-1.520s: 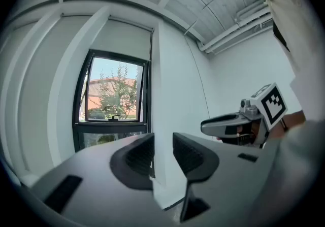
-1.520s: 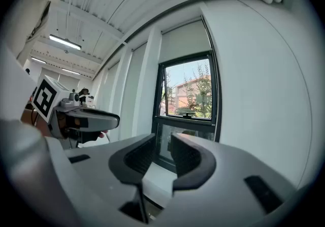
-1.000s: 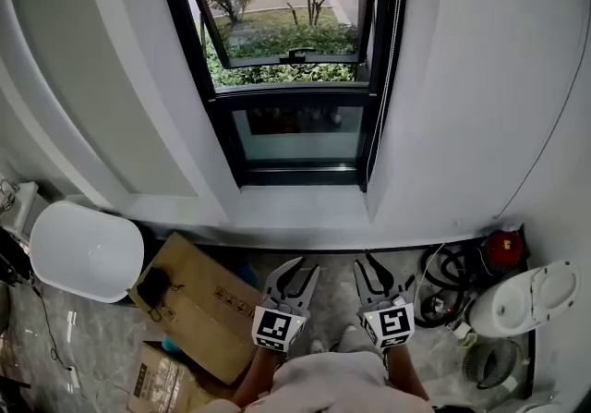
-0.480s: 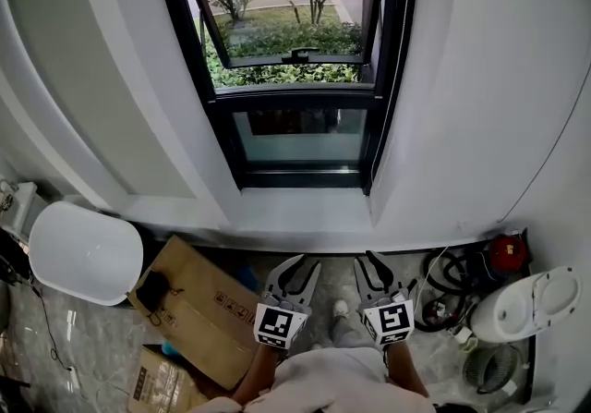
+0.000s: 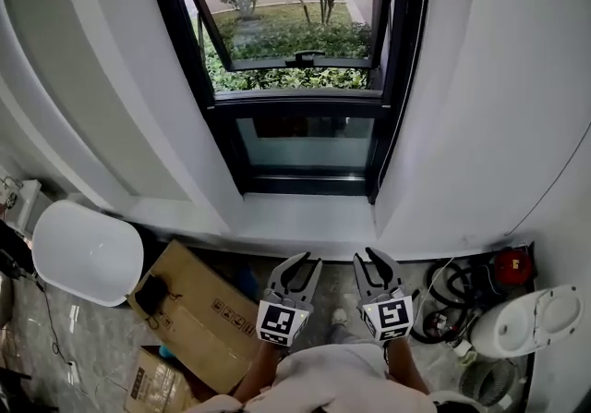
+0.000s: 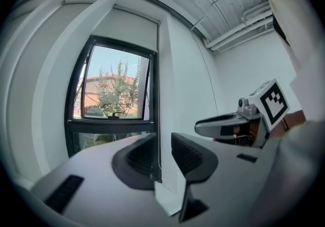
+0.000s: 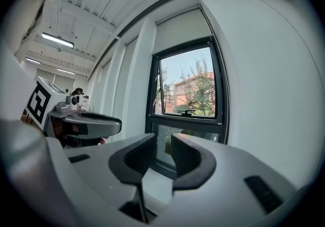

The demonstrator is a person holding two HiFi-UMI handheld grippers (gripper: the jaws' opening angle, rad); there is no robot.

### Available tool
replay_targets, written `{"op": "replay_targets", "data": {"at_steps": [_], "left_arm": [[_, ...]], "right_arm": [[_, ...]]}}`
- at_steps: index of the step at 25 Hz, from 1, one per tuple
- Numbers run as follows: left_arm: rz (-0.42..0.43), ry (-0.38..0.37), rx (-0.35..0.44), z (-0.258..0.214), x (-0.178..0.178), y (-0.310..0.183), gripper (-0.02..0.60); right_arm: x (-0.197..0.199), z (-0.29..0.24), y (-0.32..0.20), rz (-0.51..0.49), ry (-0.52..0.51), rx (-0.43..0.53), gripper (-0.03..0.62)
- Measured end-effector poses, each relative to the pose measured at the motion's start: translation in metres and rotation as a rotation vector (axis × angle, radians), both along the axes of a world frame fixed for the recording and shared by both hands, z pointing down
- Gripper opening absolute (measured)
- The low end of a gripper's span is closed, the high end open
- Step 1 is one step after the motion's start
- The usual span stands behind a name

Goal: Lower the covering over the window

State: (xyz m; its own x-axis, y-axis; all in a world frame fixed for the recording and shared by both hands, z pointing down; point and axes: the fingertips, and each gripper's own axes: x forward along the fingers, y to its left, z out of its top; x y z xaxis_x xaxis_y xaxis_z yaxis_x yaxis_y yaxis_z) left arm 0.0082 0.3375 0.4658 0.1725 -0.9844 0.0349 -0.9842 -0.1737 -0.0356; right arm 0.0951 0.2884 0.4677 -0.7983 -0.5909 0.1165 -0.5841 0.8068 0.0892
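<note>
Both tongs are low at 6 o'clock in the head view, side by side and pointing at the window (image 5: 295,78). The left gripper (image 5: 305,261) is open and its jaws have just been closing a bit, with nothing between them. The right gripper (image 5: 367,259) is open and empty too.

The roller blind (image 7: 183,30) is rolled up high at 12 o'clock, well apart from both tongs, covering only the top of the opening. Its long axis runs side to side across the window top, and it travels straight down.

A thin pull cord (image 5: 392,106) hangs along the right frame, at about 1 o'clock from my right tongs. The cord runs vertically. My read is that the right hand is nearer, so it should reach up and forward for the cord.
</note>
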Motion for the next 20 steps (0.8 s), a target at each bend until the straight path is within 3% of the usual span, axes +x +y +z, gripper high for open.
{"op": "replay_targets", "data": {"at_steps": [20], "left_arm": [[-0.048,-0.027,-0.017,-0.006,0.002,-0.127,0.098]], "right_arm": [[-0.002,-0.002,-0.13,-0.056,0.003,-0.021,0.08]]}}
